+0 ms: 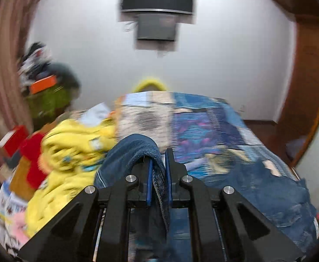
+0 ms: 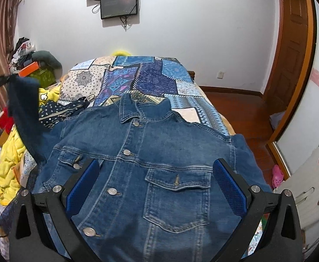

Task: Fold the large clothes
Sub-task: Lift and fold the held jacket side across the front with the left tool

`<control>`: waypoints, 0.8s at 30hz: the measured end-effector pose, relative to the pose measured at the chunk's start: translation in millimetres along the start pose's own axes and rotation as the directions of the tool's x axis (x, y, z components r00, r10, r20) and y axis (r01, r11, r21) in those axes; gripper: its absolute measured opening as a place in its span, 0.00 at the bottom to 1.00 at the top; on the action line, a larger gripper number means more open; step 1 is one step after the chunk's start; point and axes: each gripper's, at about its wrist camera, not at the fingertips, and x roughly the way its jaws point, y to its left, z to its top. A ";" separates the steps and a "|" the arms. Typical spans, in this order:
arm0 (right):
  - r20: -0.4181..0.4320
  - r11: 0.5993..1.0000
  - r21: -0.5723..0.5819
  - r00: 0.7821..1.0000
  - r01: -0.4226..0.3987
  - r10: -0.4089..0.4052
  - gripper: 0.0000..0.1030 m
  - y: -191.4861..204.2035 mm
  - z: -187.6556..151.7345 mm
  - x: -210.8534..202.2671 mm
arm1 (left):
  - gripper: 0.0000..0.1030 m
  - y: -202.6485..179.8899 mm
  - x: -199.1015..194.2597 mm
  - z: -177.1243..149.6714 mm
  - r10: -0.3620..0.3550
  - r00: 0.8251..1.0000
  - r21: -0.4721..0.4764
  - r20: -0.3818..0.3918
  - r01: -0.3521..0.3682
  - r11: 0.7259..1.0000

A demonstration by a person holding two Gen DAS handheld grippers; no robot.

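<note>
Patchwork bedding [image 2: 159, 74] covers the bed we work on. Our left gripper [image 1: 158, 170] has its blue pads pinched tight on a sleeve [image 1: 135, 150] of the denim jacket [image 2: 150, 174], lifted off the bed at the left (that view is blurred). Our right gripper [image 2: 157, 187] hangs spread wide over the jacket's chest, holding nothing. The jacket lies front up, buttoned. We judge the sleeve fold is in hand; next, carry the sleeve across the chest and lay it flat.
</note>
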 end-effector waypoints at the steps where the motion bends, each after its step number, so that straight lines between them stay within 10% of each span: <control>1: -0.007 1.000 -0.003 1.000 -0.005 0.005 1.00 -2.3 -0.9 1.5 | 0.09 -25.7 4.6 0.6 -0.028 1.000 0.039 -0.005 0.029 0.999; 9: -0.072 0.998 0.048 0.996 -0.040 0.043 1.00 -27.4 -13.6 12.5 | 0.09 -157.0 39.2 -58.6 -0.158 0.974 0.224 -0.161 0.192 0.956; 15: -0.085 0.997 0.068 0.995 -0.038 0.043 1.00 -42.0 -19.8 8.4 | 0.09 -210.4 72.1 -131.3 -0.219 0.889 0.219 -0.402 0.326 0.920; 20: -0.103 0.998 0.065 0.994 -0.011 0.018 1.00 -50.7 -23.2 11.7 | 0.11 -228.6 65.7 -154.5 -0.187 0.867 0.274 -0.462 0.340 0.900; 24: -0.111 0.996 0.083 0.994 -0.012 0.021 1.00 -53.7 -24.9 13.0 | 0.39 -225.9 53.3 -162.8 -0.227 0.819 0.235 -0.527 0.397 0.887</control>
